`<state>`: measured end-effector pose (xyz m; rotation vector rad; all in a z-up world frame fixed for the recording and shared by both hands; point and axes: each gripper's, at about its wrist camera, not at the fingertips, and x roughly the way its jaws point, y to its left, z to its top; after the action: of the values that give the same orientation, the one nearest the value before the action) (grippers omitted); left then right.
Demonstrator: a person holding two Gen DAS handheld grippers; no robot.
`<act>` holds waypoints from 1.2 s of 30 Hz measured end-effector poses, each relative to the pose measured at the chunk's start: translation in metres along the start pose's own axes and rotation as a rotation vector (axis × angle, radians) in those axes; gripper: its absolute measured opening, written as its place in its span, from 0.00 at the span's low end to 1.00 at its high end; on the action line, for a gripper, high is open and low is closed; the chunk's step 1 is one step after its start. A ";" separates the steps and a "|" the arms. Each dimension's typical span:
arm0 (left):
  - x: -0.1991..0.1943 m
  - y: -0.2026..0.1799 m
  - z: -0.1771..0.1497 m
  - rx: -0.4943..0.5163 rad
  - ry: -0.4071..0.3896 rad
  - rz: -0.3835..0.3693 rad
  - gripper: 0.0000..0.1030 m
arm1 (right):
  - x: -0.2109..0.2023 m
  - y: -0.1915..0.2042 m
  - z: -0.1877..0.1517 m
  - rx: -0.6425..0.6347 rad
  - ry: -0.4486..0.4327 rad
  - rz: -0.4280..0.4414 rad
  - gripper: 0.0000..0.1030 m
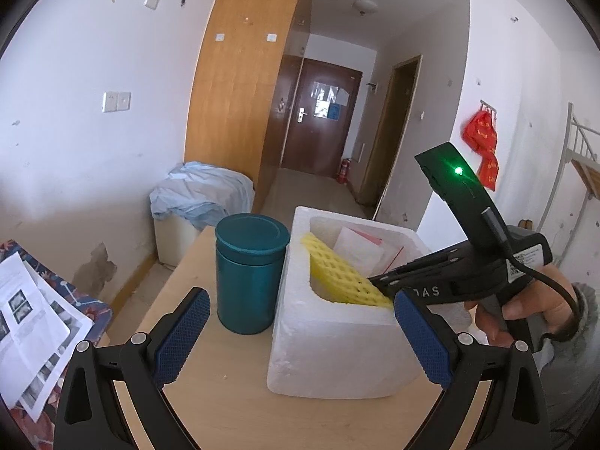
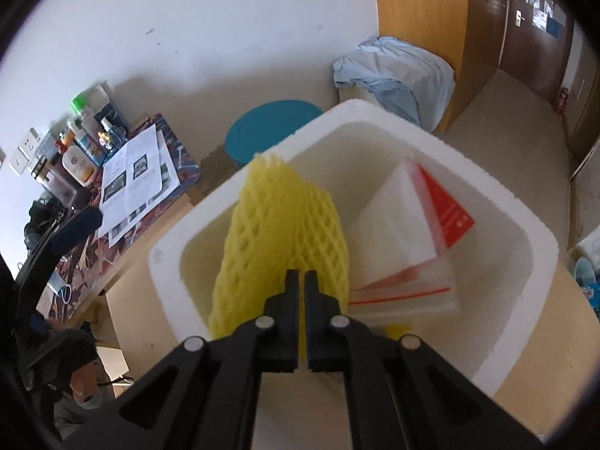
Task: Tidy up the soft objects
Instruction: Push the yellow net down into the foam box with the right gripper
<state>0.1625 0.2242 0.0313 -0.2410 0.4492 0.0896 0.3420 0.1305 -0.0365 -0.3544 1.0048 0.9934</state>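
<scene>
A white foam box point(image 1: 337, 341) stands on the wooden table point(image 1: 232, 412). A yellow foam net point(image 2: 285, 232) leans inside it against the left wall; it also shows in the left wrist view point(image 1: 337, 270). My right gripper point(image 2: 302, 277) is shut on the net's near edge, above the box point(image 2: 517, 258); it shows from the side in the left wrist view point(image 1: 375, 281). White foam sheets in a clear bag with a red card point(image 2: 408, 236) lie in the box at the right. My left gripper point(image 1: 300, 322) is open and empty, in front of the box.
A teal lidded canister point(image 1: 249, 273) stands left of the box, close to it. Printed papers point(image 1: 33, 322) lie on a patterned desk at the left, with bottles point(image 2: 86, 138) behind. A blue cloth point(image 1: 202, 195) covers a low white box by the wall.
</scene>
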 end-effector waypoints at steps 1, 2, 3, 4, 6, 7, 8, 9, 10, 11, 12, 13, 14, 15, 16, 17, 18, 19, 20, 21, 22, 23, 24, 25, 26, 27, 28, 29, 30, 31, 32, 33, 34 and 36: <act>0.000 0.001 0.000 -0.002 0.002 0.002 0.96 | 0.002 -0.001 0.000 -0.008 0.018 -0.010 0.05; 0.001 0.001 0.000 -0.004 0.005 0.001 0.96 | 0.003 -0.002 -0.001 -0.014 0.030 -0.016 0.05; 0.000 0.000 0.000 -0.004 0.006 0.000 0.96 | 0.003 -0.003 -0.001 -0.010 0.033 -0.016 0.05; 0.000 0.000 0.001 -0.004 0.003 0.000 0.96 | 0.001 -0.004 -0.001 -0.007 0.031 -0.023 0.05; -0.001 -0.001 0.001 0.002 -0.001 0.002 0.96 | -0.005 -0.004 -0.003 -0.012 0.018 -0.028 0.05; -0.002 -0.001 0.001 0.002 -0.001 0.001 0.96 | -0.008 -0.004 -0.004 -0.011 0.016 -0.018 0.05; -0.002 -0.001 0.002 0.000 -0.001 -0.001 0.96 | -0.013 -0.005 -0.006 -0.008 0.014 -0.008 0.05; -0.003 0.000 0.001 -0.002 -0.002 -0.003 0.96 | -0.017 -0.005 -0.007 -0.009 0.005 -0.005 0.05; -0.004 0.000 0.001 -0.004 -0.005 -0.007 0.96 | -0.022 -0.005 -0.008 -0.010 -0.006 -0.002 0.05; -0.005 0.000 0.001 -0.004 -0.007 -0.008 0.96 | -0.029 -0.005 -0.009 -0.008 -0.022 0.001 0.07; -0.007 0.000 0.002 -0.004 -0.009 -0.006 0.96 | -0.036 -0.007 -0.010 0.000 -0.041 -0.001 0.09; -0.009 0.000 0.001 -0.003 -0.016 0.001 0.96 | -0.040 -0.007 -0.010 0.006 -0.052 -0.004 0.16; -0.010 0.000 0.001 -0.001 -0.019 0.002 0.96 | -0.049 -0.008 -0.010 0.015 -0.074 -0.004 0.26; -0.012 0.000 0.001 0.001 -0.020 0.004 0.96 | -0.058 -0.010 -0.011 0.026 -0.099 0.005 0.37; -0.013 0.000 0.001 0.000 -0.023 0.006 0.96 | -0.062 -0.010 -0.011 0.033 -0.116 0.013 0.41; -0.016 0.000 0.001 -0.004 -0.029 0.004 0.96 | -0.071 -0.010 -0.013 0.038 -0.139 0.028 0.45; -0.017 0.000 0.001 -0.007 -0.032 0.000 0.96 | -0.076 -0.010 -0.014 0.042 -0.155 0.042 0.45; -0.019 0.000 0.001 -0.010 -0.034 -0.003 0.96 | -0.083 -0.009 -0.016 0.043 -0.171 0.062 0.45; -0.020 -0.001 0.001 -0.008 -0.036 -0.002 0.96 | -0.087 -0.008 -0.017 0.045 -0.181 0.069 0.45; -0.022 -0.002 0.001 -0.004 -0.039 0.002 0.96 | -0.090 -0.007 -0.018 0.049 -0.193 0.067 0.45; -0.023 -0.003 0.001 -0.004 -0.043 0.001 0.96 | -0.095 -0.006 -0.019 0.053 -0.209 0.060 0.46; -0.024 -0.004 0.002 -0.002 -0.042 -0.003 0.96 | -0.099 -0.004 -0.020 0.057 -0.227 0.061 0.46; -0.024 -0.005 0.002 0.001 -0.040 -0.006 0.96 | -0.102 -0.003 -0.021 0.061 -0.246 0.084 0.46; -0.025 -0.006 0.001 0.002 -0.042 -0.005 0.96 | -0.103 0.001 -0.020 0.060 -0.252 0.109 0.46; -0.027 -0.006 0.001 0.005 -0.042 -0.003 0.96 | -0.099 0.007 -0.018 0.050 -0.240 0.136 0.45; -0.027 -0.006 0.000 0.002 -0.041 -0.005 0.96 | -0.091 0.012 -0.015 0.036 -0.214 0.173 0.45; -0.028 -0.006 0.000 -0.002 -0.041 -0.007 0.96 | -0.079 0.017 -0.012 0.032 -0.180 0.220 0.45; -0.029 -0.006 -0.001 -0.006 -0.041 -0.005 0.96 | -0.071 0.019 -0.010 0.033 -0.156 0.232 0.45; -0.030 -0.005 -0.001 -0.008 -0.043 -0.004 0.96 | -0.059 0.020 -0.007 0.043 -0.130 0.229 0.45; -0.031 -0.005 -0.002 -0.011 -0.044 0.000 0.96 | -0.048 0.019 -0.005 0.046 -0.107 0.209 0.45; -0.032 -0.005 -0.002 -0.013 -0.045 0.003 0.96 | -0.043 0.017 -0.005 0.049 -0.091 0.196 0.42; -0.032 -0.005 -0.002 -0.013 -0.044 0.004 0.96 | -0.033 0.013 -0.004 0.060 -0.067 0.174 0.40; -0.032 -0.005 -0.002 -0.012 -0.043 0.004 0.96 | -0.023 0.007 -0.003 0.076 -0.041 0.148 0.40; -0.032 -0.007 -0.001 -0.002 -0.049 0.005 0.96 | -0.019 0.002 -0.003 0.075 -0.039 0.055 0.37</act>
<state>0.1341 0.2159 0.0466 -0.2389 0.4015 0.1002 0.3362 0.1198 -0.0221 -0.2458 1.0174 1.0055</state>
